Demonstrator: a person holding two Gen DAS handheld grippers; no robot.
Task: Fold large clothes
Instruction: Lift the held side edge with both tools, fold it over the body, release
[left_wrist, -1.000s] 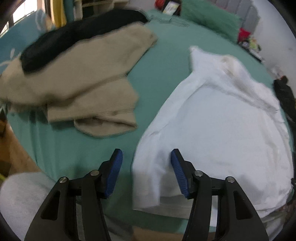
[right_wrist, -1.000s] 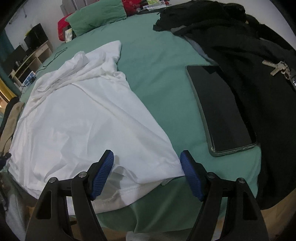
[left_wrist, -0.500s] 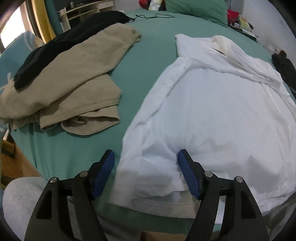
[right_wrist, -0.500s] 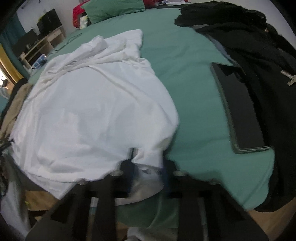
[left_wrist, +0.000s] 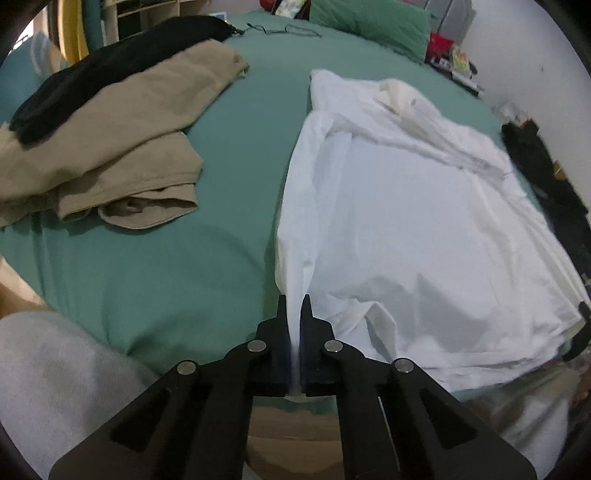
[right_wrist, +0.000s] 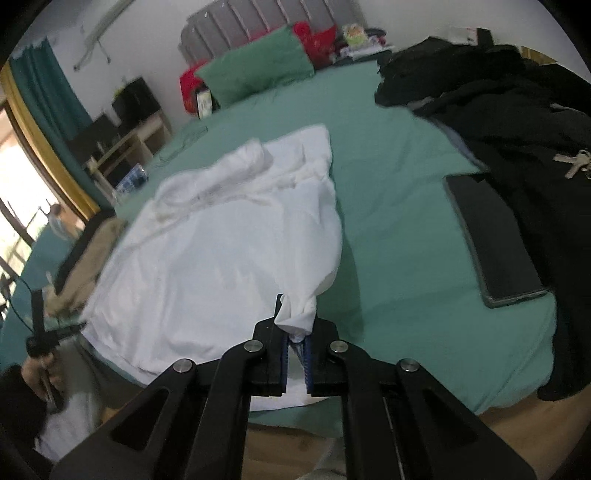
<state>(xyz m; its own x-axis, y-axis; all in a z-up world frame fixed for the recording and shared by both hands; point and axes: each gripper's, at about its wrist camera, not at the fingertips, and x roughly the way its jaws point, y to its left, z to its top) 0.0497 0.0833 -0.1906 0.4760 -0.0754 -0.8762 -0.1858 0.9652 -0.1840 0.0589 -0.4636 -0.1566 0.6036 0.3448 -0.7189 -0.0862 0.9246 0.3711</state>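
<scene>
Pinching white shirt (left_wrist: 406, 221) hem corners in left gripper (left_wrist: 294, 314) and right gripper (right_wrist: 295, 325); soft, light, draping, likely slipping unless gripped deep.

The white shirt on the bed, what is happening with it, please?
A person is folding the white shirt on the green bed with two handheld grippers. The left gripper is shut on the near hem at one corner, and the right gripper is shut on the other near corner, with the cloth bunched between its jaws. Both corners are raised off the bed. The far part of the shirt lies flat, so the fold is only starting.
</scene>
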